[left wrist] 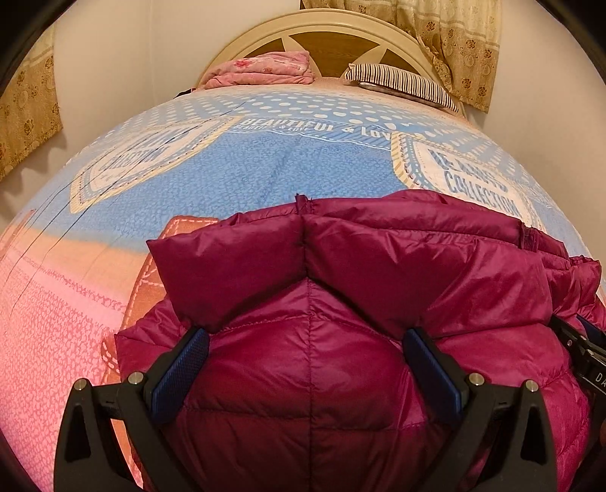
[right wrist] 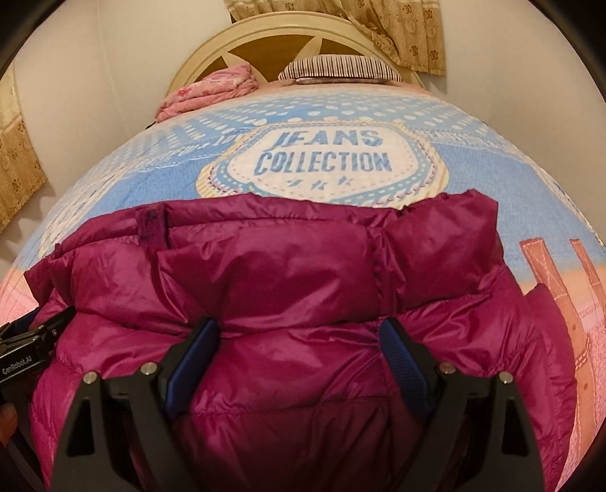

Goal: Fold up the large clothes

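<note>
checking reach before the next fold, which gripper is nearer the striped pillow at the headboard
Right. The right gripper sits over the jacket with the striped pillow almost straight ahead; from the left gripper the pillow lies ahead and off to the right.

A wide bed (right wrist: 473, 159) fills the view, its cover (left wrist: 303, 166) printed in blue and pink with a "JEANS COLLECTION" badge (right wrist: 325, 159). A magenta puffer jacket (right wrist: 303, 272) lies on the near part, its far edge just reaching that badge. Up by the headboard (left wrist: 322, 26) rest a folded pink blanket (left wrist: 261, 70) and a striped pillow (left wrist: 401, 81).
</note>
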Motion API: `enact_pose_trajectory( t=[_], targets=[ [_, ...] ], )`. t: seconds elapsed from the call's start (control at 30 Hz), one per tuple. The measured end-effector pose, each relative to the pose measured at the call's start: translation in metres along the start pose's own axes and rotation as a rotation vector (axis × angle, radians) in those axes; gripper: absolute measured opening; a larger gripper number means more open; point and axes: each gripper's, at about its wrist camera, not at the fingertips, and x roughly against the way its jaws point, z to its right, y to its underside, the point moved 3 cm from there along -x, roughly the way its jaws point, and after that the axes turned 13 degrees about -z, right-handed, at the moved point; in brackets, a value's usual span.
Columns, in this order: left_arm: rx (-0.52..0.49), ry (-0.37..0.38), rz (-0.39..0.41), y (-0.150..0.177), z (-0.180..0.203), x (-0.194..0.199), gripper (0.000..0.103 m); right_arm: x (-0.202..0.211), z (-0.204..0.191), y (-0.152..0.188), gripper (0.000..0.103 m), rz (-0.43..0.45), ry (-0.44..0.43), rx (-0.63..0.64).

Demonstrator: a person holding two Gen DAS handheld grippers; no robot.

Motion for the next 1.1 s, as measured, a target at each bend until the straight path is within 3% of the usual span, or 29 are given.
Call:
enact_pose_trajectory(
  t=[1.1],
  targets=[
    [0.004, -0.003, -0.018, 0.0002, -0.002, -0.0044, 0.102, -0.0038, -0.0021, 0.0002, 0.091, -0.02, 0.035, 0.014]
  ],
)
